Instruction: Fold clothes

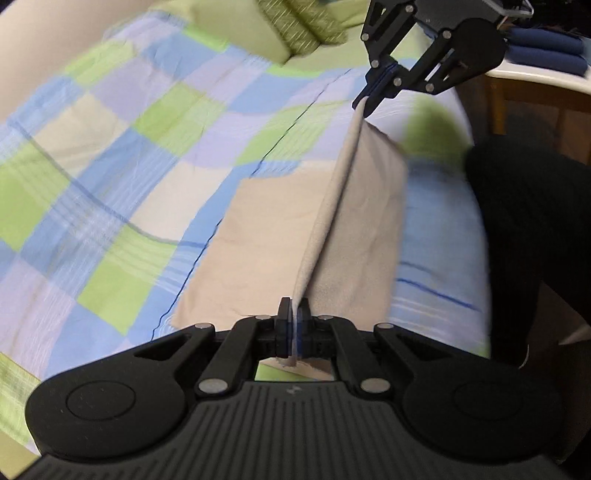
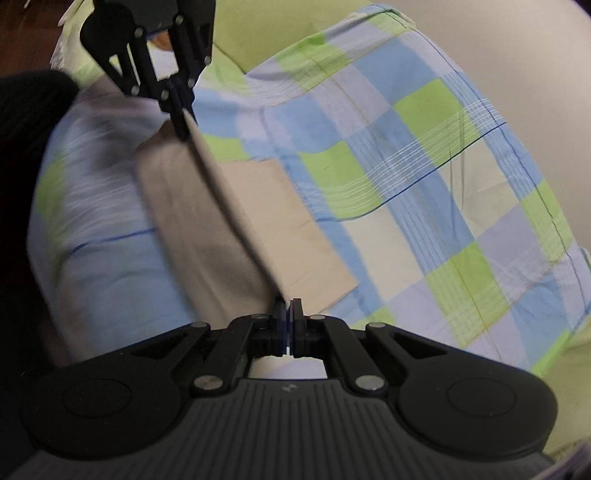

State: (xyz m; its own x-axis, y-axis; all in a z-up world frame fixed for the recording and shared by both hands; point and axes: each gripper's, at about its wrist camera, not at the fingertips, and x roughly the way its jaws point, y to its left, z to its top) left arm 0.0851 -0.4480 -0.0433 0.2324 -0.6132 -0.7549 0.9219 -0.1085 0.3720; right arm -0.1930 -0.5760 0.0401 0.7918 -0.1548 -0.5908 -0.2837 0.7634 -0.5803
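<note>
Checked bed cover in blue, green, lilac and cream cotton (image 1: 122, 155), spread wide and filling most of both views; broad open stretch beyond the garment, bounded by a pale wall at the far edge. Beige folded cloth garment (image 1: 258, 236) on the cover near its front edge, lower layer flat, upper edge lifted into a taut ridge between the two tools. Black two-finger left gripper (image 1: 294, 325), clamped on the near end of the ridge; fabric visible between its pads. Black two-finger right gripper (image 1: 364, 101), pinched on the far end. Seen only from the left wrist: green patterned pillow (image 1: 299, 29) at the cover's head, stacked dark blue folded textiles (image 1: 546, 51) on a pale tabletop. Seen only from the right wrist: the garment's flat right corner (image 2: 343, 288). Dark mass at the frame side in each view, cut off, identity unclear. Motion blur over much of the cover.
</note>
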